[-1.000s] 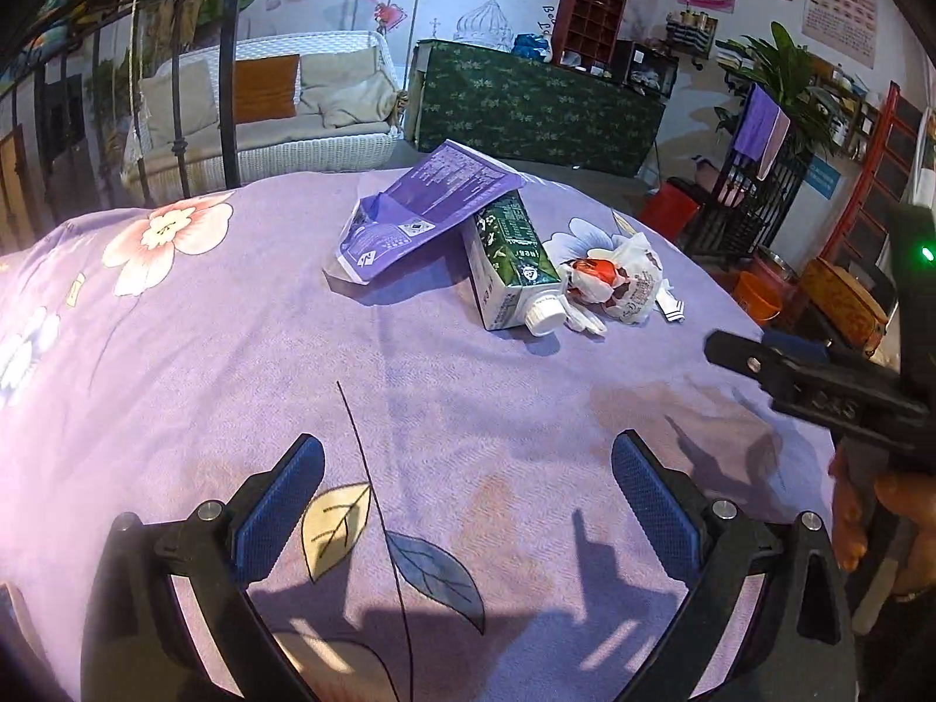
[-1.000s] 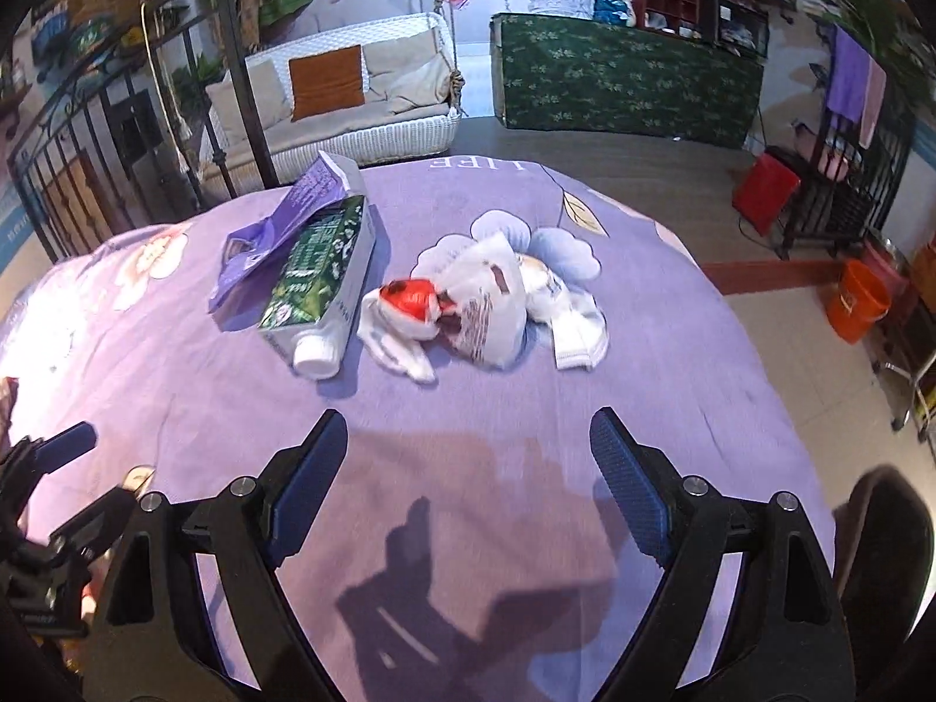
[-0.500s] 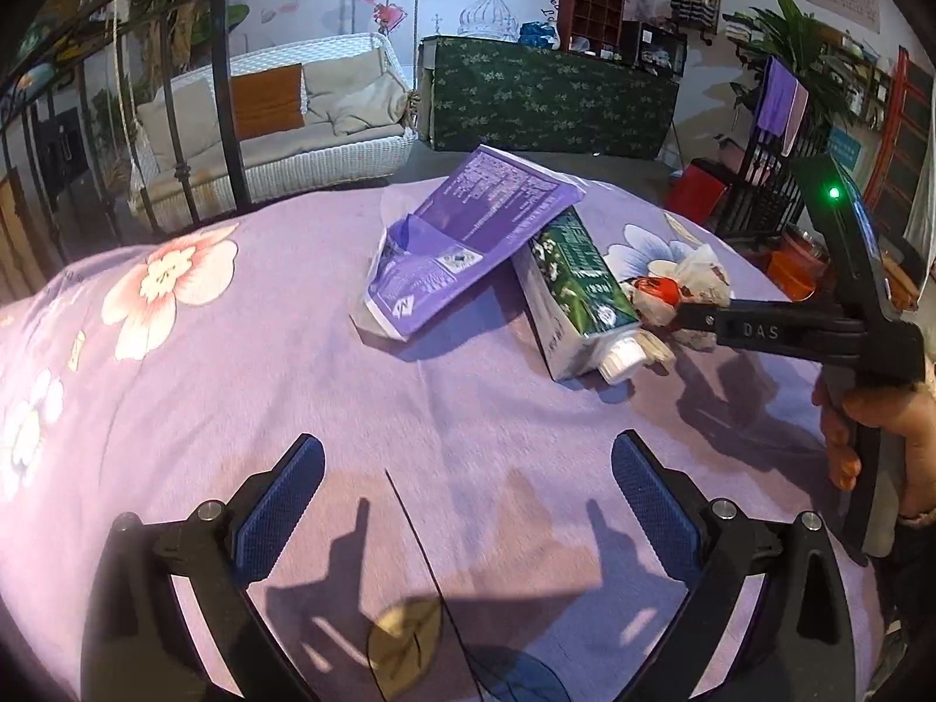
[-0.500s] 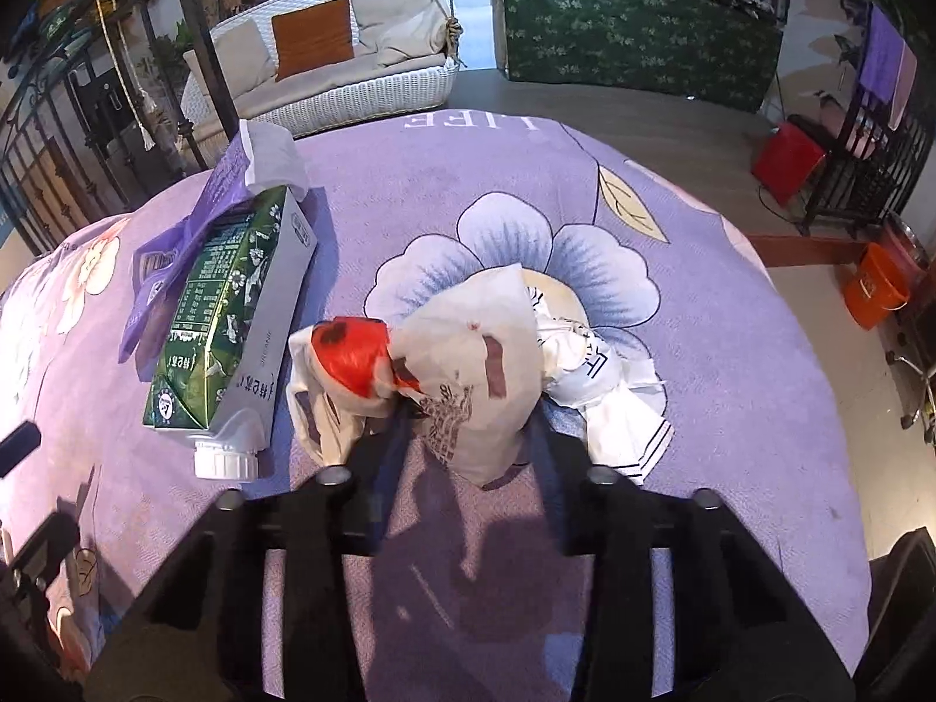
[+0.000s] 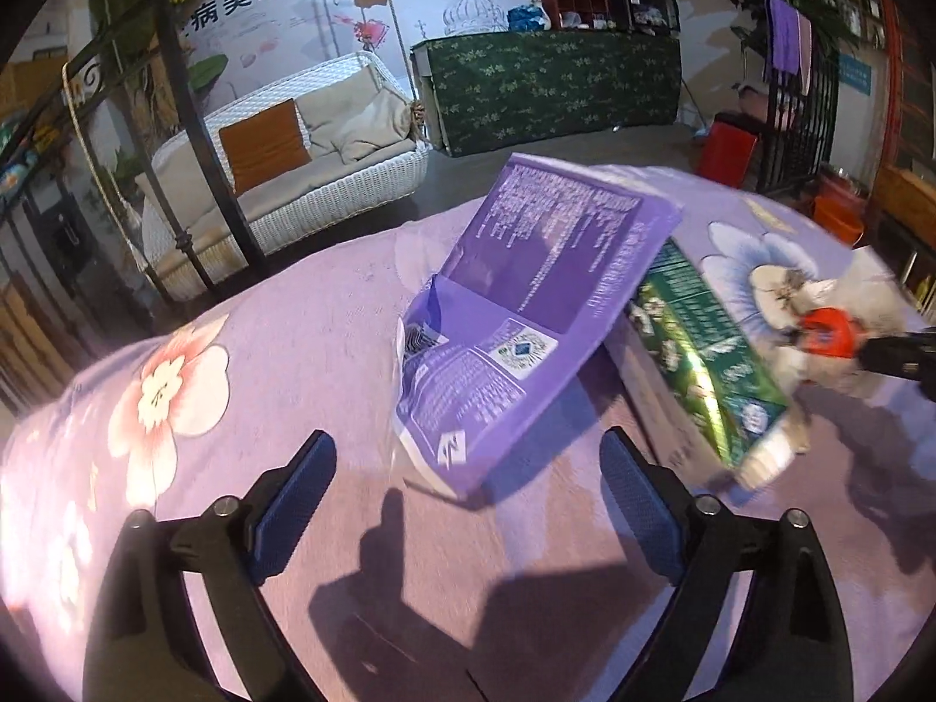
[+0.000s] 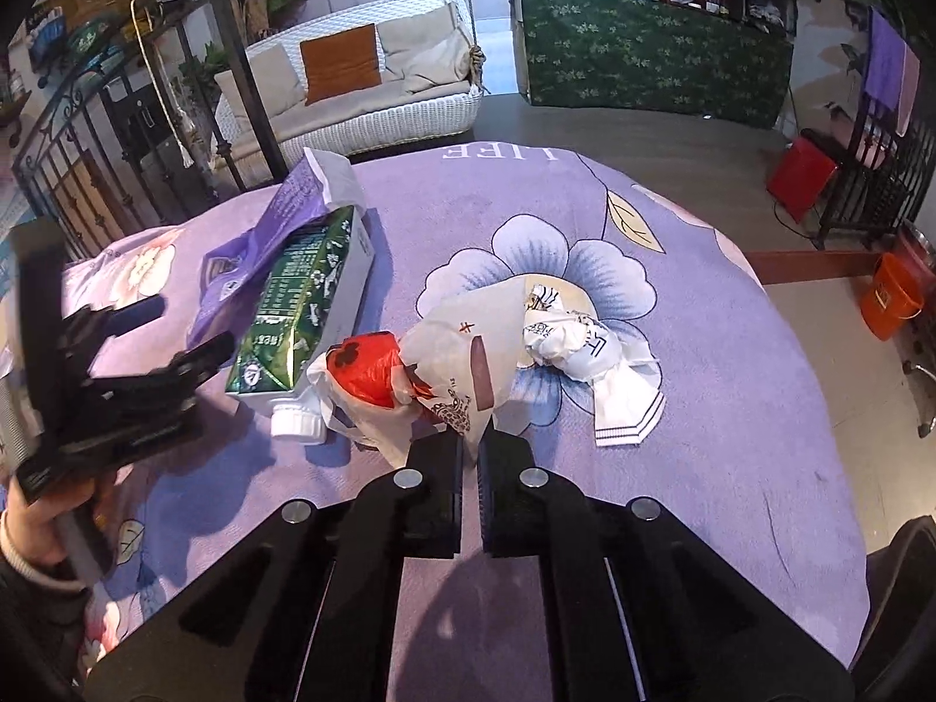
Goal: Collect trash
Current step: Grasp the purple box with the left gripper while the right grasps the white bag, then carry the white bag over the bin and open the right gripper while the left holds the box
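A round table under a purple floral cloth [image 6: 713,503] holds the trash. A purple printed bag [image 5: 544,304] leans on a green milk carton [image 5: 696,351] with a white cap. My left gripper [image 5: 468,468] is open with its jaws closing; the bag's near corner lies between the fingertips, untouched. Right of the carton [image 6: 304,304] lies a white plastic bag [image 6: 462,345] with a red wad [image 6: 368,368] in it. My right gripper [image 6: 471,439] is shut on this bag's near edge. Crumpled white paper [image 6: 585,345] lies just beyond it.
Past the table's far edge stand a white wicker swing sofa [image 6: 362,93] and a green-clothed counter [image 6: 649,58]. A red bin [image 6: 801,175] and an orange bucket [image 6: 889,298] sit on the floor at right. An iron railing [image 6: 88,164] stands at left.
My right gripper went in to the white plastic bag and closed on its edge. My left gripper moved across the cloth up to the purple bag, whose corner now lies between its fingers.
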Tool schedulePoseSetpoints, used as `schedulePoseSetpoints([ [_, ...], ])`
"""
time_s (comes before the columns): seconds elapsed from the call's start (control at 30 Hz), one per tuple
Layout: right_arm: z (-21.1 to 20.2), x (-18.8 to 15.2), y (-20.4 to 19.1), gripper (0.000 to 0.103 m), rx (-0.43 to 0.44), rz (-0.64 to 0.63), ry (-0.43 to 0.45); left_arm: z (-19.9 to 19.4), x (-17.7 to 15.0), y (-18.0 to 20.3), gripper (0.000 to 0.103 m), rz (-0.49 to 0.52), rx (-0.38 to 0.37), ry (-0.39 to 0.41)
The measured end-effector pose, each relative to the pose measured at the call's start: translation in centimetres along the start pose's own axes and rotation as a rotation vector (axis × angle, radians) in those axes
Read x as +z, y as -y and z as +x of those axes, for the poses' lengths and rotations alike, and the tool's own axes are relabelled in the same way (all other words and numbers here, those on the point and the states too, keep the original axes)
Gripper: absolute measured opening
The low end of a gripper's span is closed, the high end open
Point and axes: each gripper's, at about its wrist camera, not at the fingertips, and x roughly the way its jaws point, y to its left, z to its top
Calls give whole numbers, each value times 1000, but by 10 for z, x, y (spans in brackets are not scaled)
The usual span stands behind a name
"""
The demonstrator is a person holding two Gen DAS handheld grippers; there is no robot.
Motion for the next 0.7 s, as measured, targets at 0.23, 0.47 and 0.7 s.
schedulePoseSetpoints([
  [0.23,-13,-10,10,5,10,50,-3,24,4,-3,53,-9,-5,-55],
  [0.47,-27,-19,8,5,22,67,21,8,3,-14,19,-101,7,-27],
  [0.7,-54,-34,5,5,37,65,57,-34,-2,-17,12,-229,-50,42],
])
